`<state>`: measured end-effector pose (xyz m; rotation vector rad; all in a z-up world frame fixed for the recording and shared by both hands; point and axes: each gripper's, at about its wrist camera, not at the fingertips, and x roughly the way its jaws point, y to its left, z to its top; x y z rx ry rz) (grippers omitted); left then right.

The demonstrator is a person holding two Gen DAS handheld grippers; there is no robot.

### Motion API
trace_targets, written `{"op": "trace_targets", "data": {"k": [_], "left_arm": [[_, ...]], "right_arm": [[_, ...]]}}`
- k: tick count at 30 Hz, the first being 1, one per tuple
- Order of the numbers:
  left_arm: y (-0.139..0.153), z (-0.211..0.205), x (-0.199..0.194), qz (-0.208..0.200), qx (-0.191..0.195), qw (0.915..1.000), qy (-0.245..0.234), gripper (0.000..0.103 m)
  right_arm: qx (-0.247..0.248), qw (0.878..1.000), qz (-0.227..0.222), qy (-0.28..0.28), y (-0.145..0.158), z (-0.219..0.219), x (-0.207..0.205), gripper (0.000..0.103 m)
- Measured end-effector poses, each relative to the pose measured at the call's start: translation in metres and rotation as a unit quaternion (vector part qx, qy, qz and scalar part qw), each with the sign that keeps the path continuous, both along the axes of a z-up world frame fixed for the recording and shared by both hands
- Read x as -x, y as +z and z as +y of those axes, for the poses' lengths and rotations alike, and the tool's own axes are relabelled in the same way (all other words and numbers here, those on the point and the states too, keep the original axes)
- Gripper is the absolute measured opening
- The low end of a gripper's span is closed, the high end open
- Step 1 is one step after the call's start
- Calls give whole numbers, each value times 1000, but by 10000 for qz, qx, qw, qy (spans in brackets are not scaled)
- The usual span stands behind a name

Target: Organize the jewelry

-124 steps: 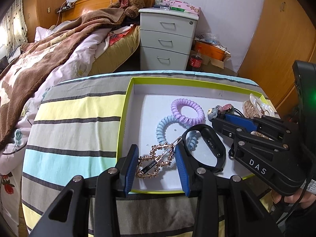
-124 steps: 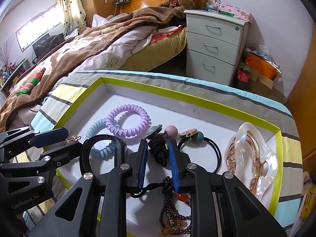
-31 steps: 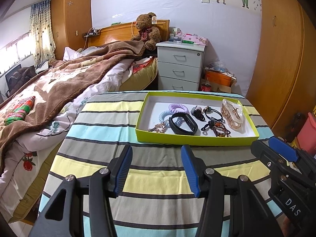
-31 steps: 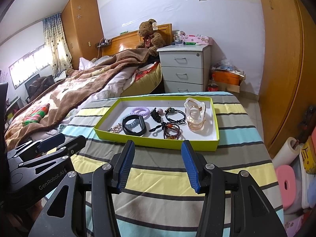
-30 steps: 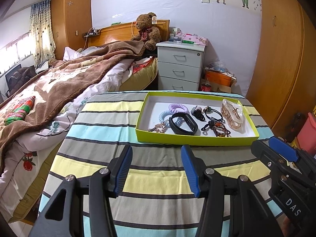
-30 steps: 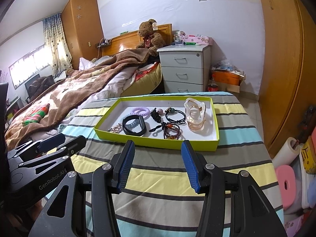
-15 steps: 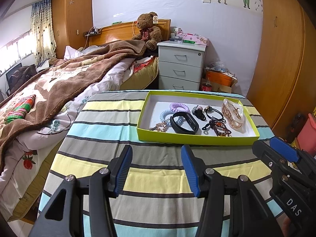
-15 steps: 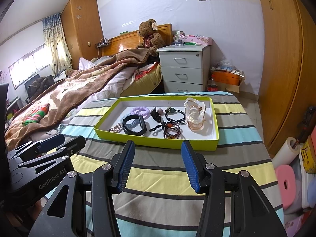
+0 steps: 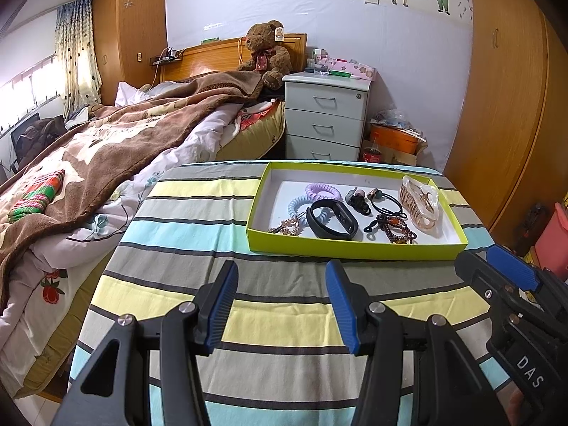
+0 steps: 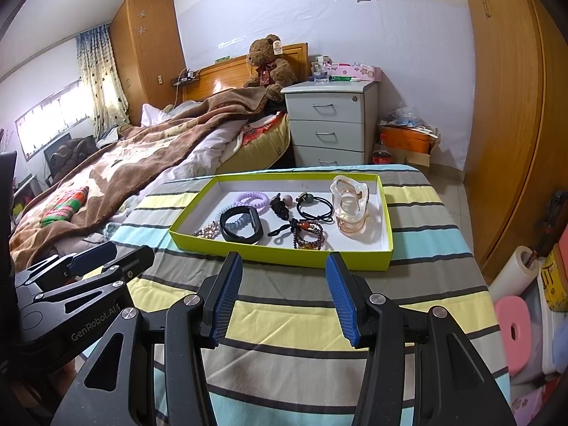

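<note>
A shallow lime-green tray (image 9: 355, 250) (image 10: 284, 254) sits on the striped tablecloth (image 9: 198, 220). Inside lie a purple coil hair tie (image 9: 322, 190), a light blue coil tie (image 9: 297, 203), a black wristband (image 9: 333, 219) (image 10: 241, 226), a gold chain bracelet (image 9: 285, 227), a dark bead bracelet (image 9: 399, 232) (image 10: 309, 236), black hair ties with charms (image 9: 385, 200), and a clear amber hair claw (image 9: 420, 200) (image 10: 349, 204). My left gripper (image 9: 280, 298) and right gripper (image 10: 284, 293) both stand open and empty, hovering over the cloth well short of the tray's near wall.
A bed with a brown blanket (image 9: 117, 142) lies to the left. Behind the table stand a white drawer unit (image 9: 326, 117) and a teddy bear (image 9: 264, 55). A wooden wardrobe (image 9: 504, 106) fills the right. Pink stools and paper rolls (image 10: 522, 305) crowd the floor at right.
Four seconds ago both grippers were down inside the tray among the jewelry; now they are pulled back from it. Over the last second nothing has visibly moved.
</note>
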<state>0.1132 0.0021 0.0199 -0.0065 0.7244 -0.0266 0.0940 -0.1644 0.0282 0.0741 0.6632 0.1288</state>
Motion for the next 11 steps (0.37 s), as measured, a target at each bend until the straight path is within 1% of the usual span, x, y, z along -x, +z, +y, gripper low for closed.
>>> {"op": "trace_targets", "data": {"k": [11], "left_arm": [[-5, 2, 0, 74, -27, 10000, -5, 53]], "right_arm": [[-2, 10000, 6, -15, 1, -2, -1, 50]]}}
